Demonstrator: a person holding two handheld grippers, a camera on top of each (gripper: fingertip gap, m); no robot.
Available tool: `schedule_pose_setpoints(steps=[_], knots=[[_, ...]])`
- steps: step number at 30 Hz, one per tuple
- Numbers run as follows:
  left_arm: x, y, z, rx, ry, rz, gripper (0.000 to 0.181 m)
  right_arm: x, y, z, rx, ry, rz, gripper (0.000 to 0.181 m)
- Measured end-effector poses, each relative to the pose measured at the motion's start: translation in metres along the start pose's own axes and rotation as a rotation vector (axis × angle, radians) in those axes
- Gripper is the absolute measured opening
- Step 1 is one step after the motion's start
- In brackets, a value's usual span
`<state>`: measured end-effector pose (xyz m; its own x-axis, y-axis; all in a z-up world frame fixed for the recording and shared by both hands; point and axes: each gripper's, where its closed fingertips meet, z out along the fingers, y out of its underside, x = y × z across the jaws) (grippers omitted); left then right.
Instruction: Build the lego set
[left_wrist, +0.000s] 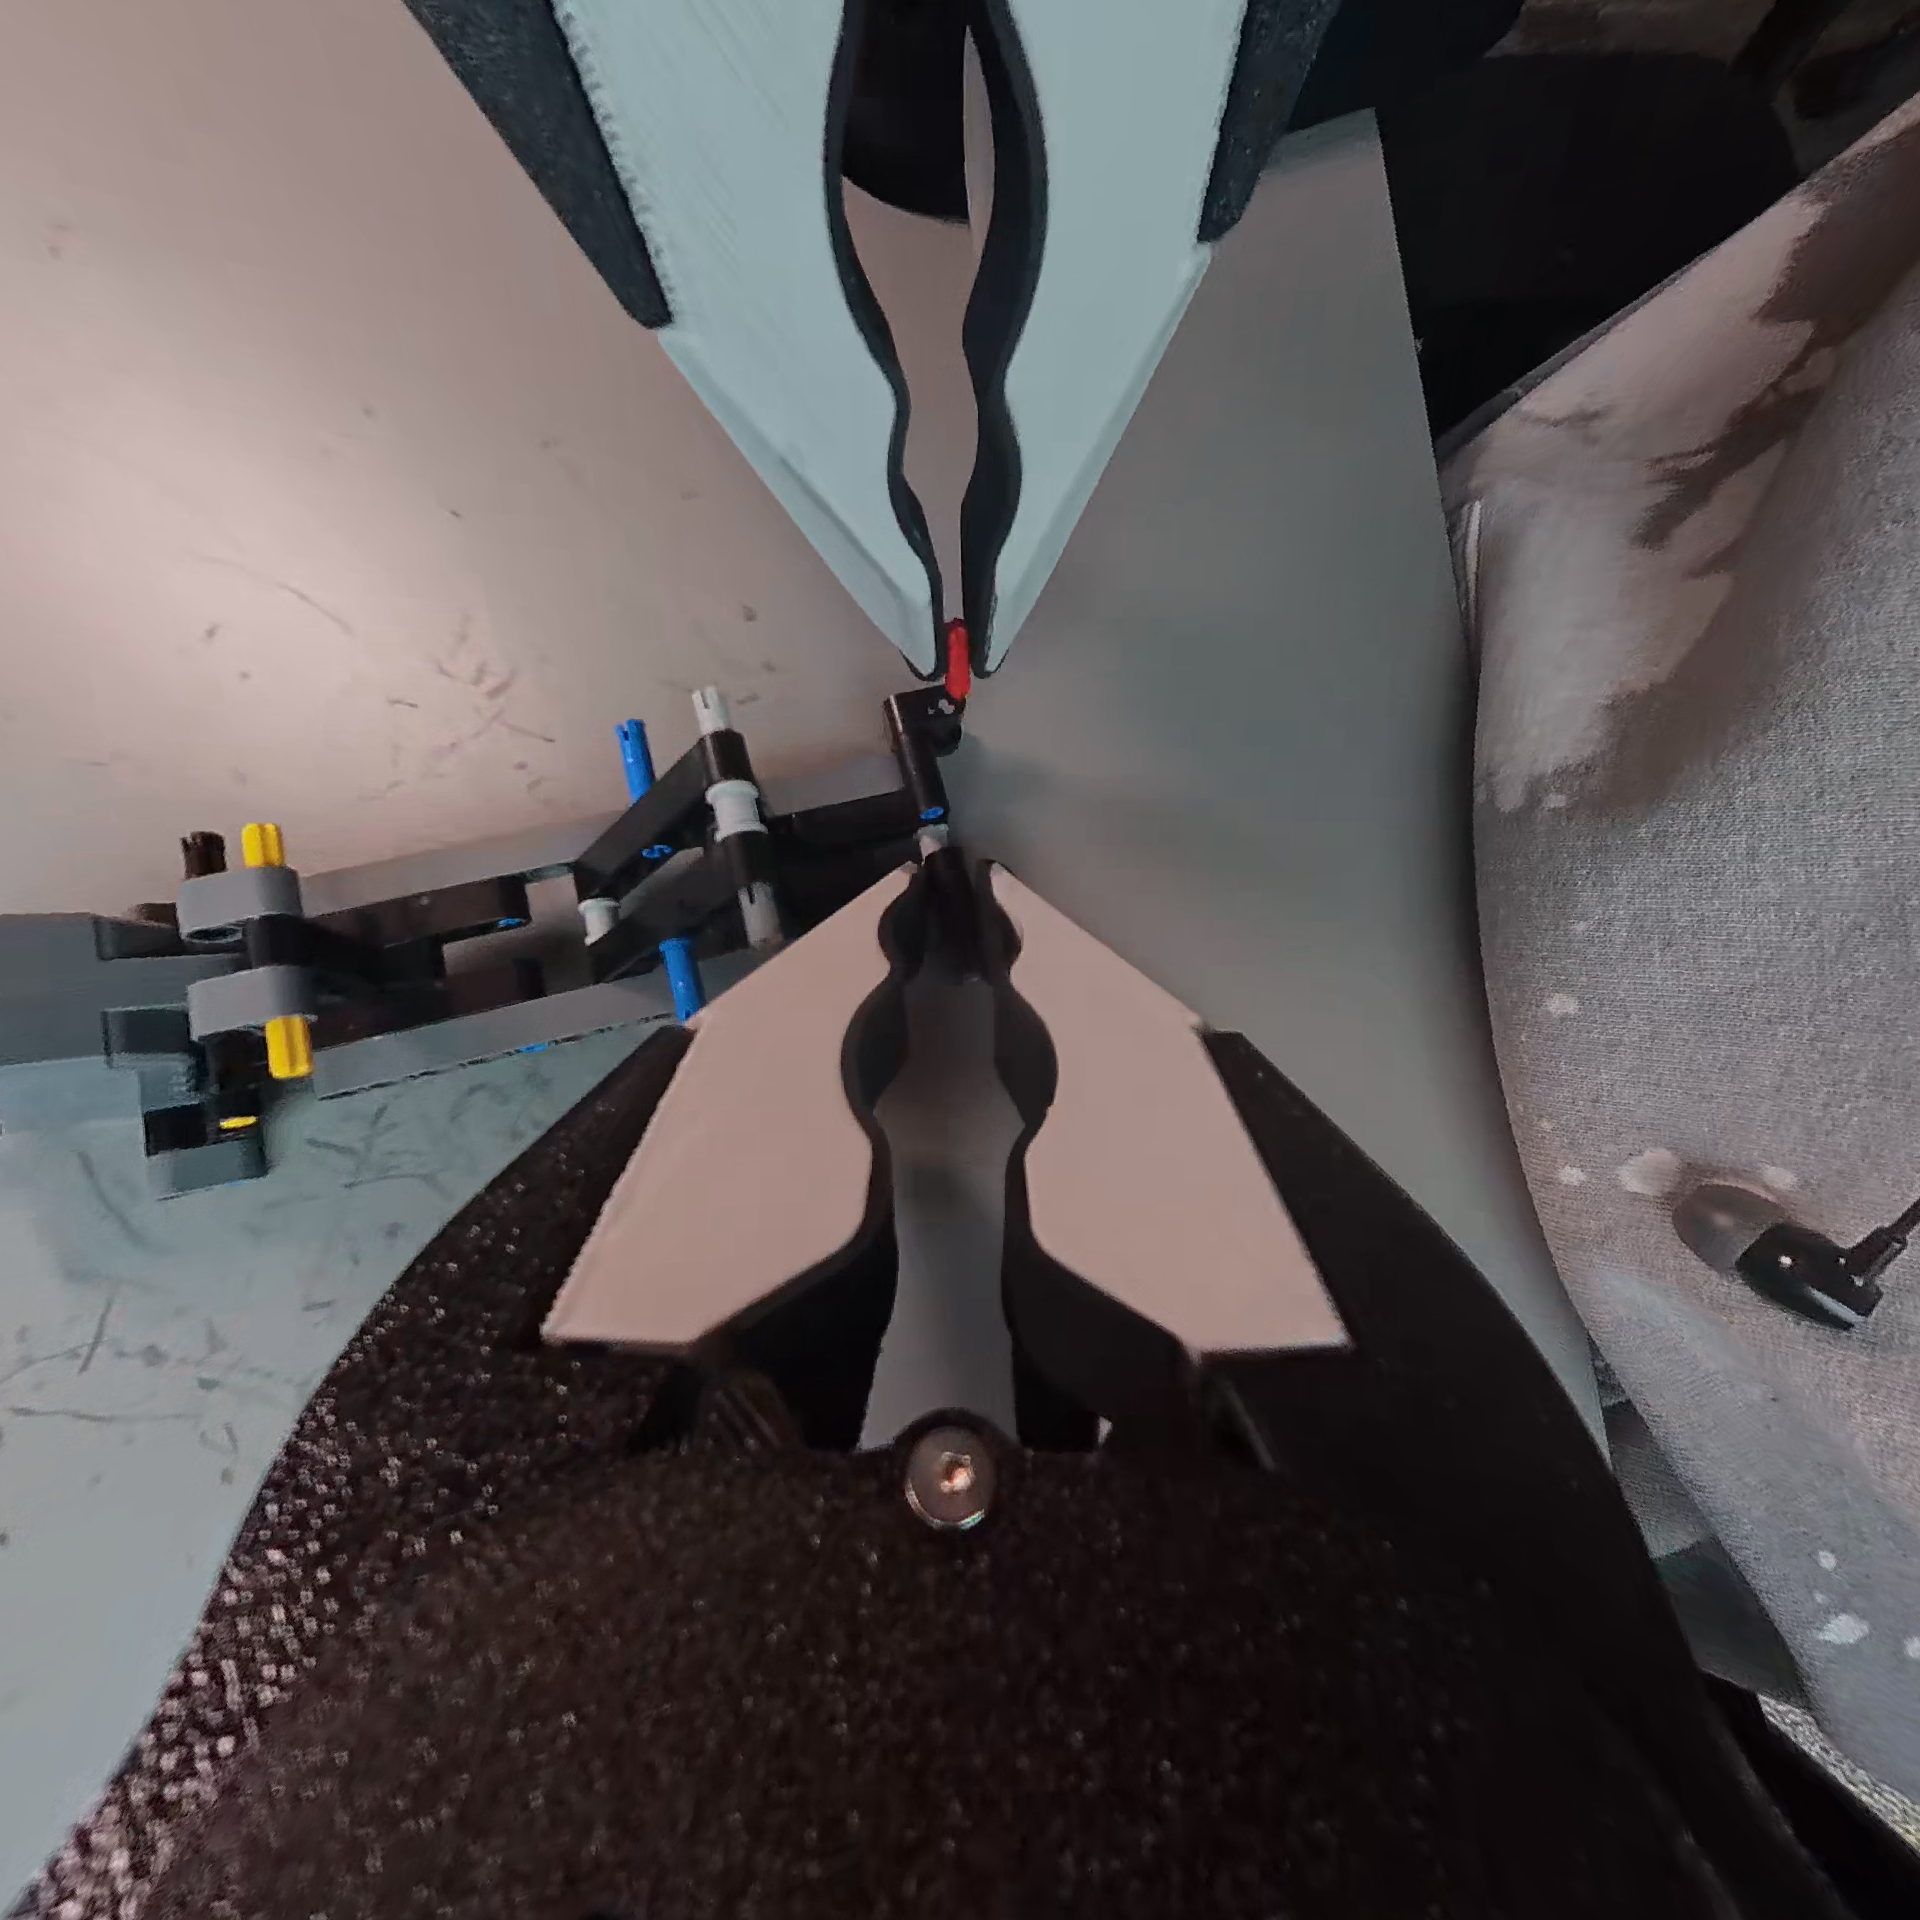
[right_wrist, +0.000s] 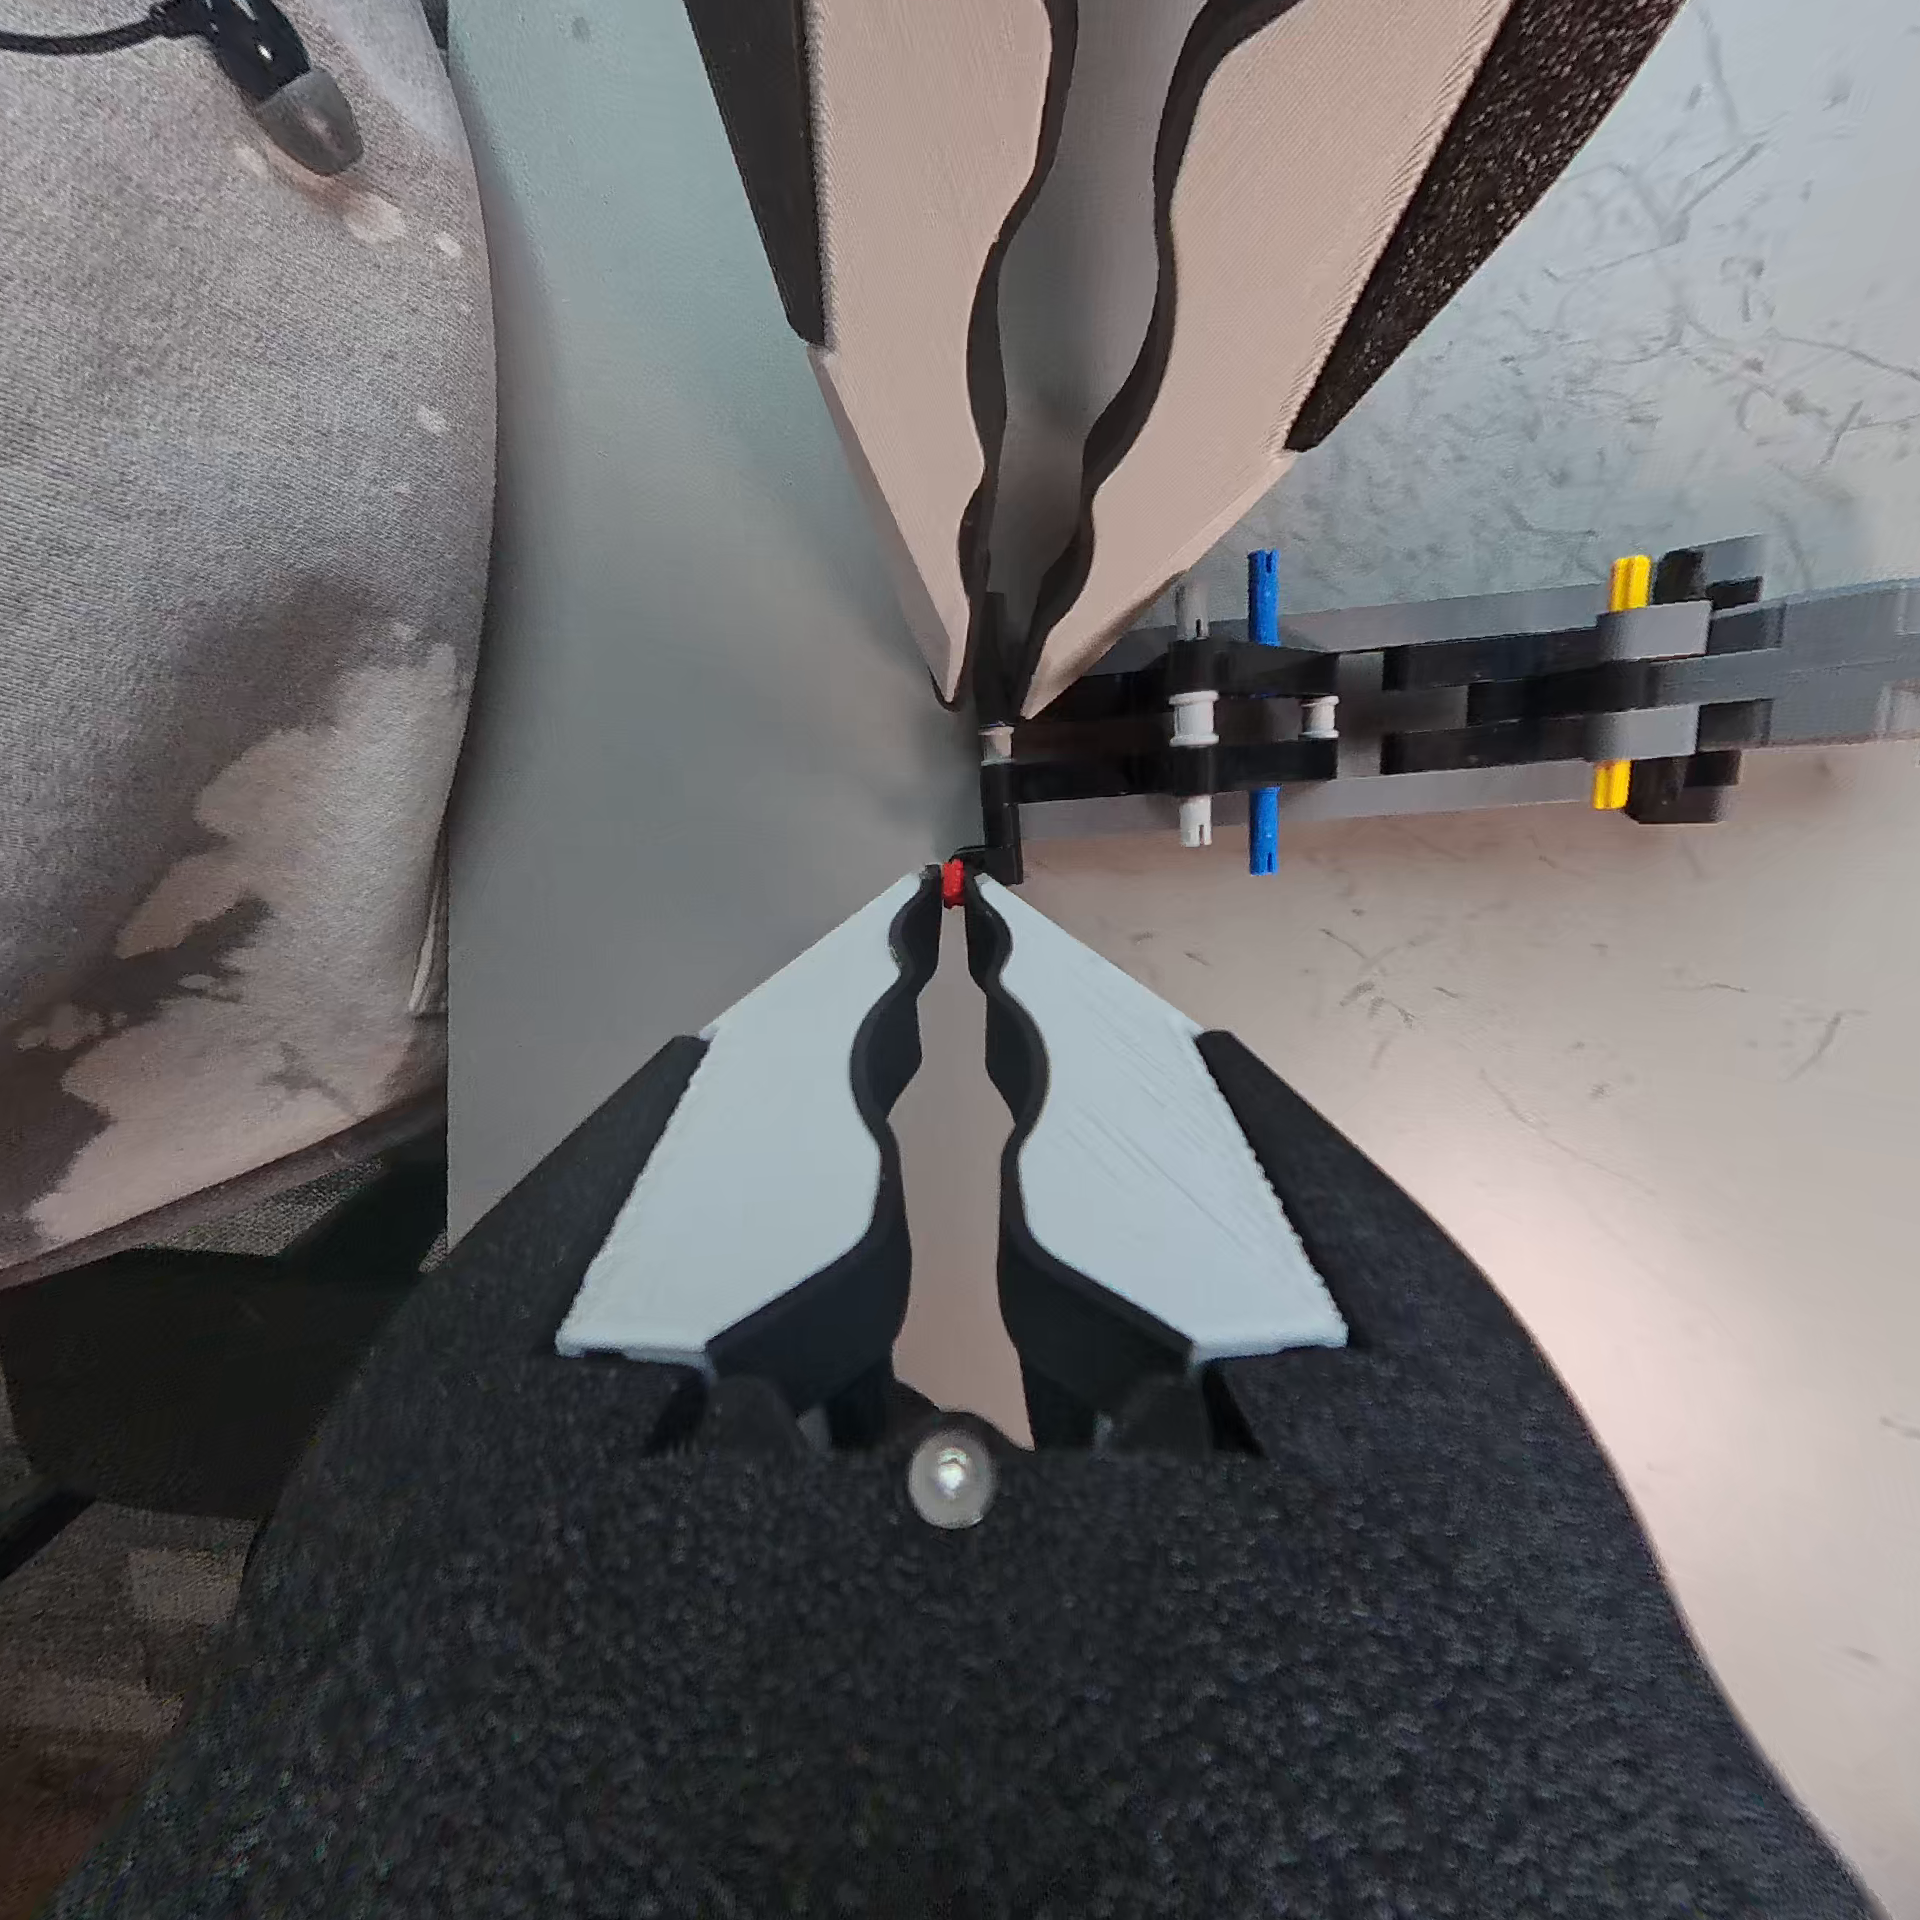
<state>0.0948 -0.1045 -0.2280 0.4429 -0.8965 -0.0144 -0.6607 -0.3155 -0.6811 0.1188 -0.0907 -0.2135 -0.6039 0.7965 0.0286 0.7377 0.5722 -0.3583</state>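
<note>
My left gripper (left_wrist: 951, 883), with beige fingers, is shut on the black end of the lego assembly (left_wrist: 665, 831). The assembly is a long chain of black and grey beams with blue, white and yellow pins, and it reaches away to the left. My right gripper (right_wrist: 951, 891), with light blue fingers, is shut on a small red pin (right_wrist: 950, 883). The pin's tip is at the black angled connector (right_wrist: 1003, 821) on the assembly's near end. In the left wrist view the right gripper (left_wrist: 954, 665) comes in from the top with the red pin (left_wrist: 954, 657) against the connector (left_wrist: 920, 727). The left gripper shows at the top of the right wrist view (right_wrist: 992, 686).
The scratched pale table (right_wrist: 1507, 1091) lies under the assembly, and its edge runs close beside both grippers. A person's grey mottled clothing (left_wrist: 1714, 831) fills the space past the edge. A small black clip on a cable (left_wrist: 1797, 1273) sits on the clothing. Only a small space, under 4 cm, lies between the two pairs of fingers.
</note>
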Motion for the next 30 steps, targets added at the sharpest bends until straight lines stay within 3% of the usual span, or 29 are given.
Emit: schedule_pose_setpoints(steps=[9, 23, 30], knots=[[-0.003, 0.002, -0.015, 0.076, -0.025, -0.007, 0.023, 0.004, -0.001, 0.005, -0.091, -0.012, -0.018, 0.004], [0.002, 0.003, -0.013, 0.076, -0.035, 0.013, 0.018, 0.003, 0.002, 0.005, -0.184, 0.012, -0.015, 0.004], [0.002, 0.003, -0.013, 0.085, -0.034, 0.02, 0.018, 0.006, 0.002, 0.005, -0.217, 0.037, -0.132, 0.004]])
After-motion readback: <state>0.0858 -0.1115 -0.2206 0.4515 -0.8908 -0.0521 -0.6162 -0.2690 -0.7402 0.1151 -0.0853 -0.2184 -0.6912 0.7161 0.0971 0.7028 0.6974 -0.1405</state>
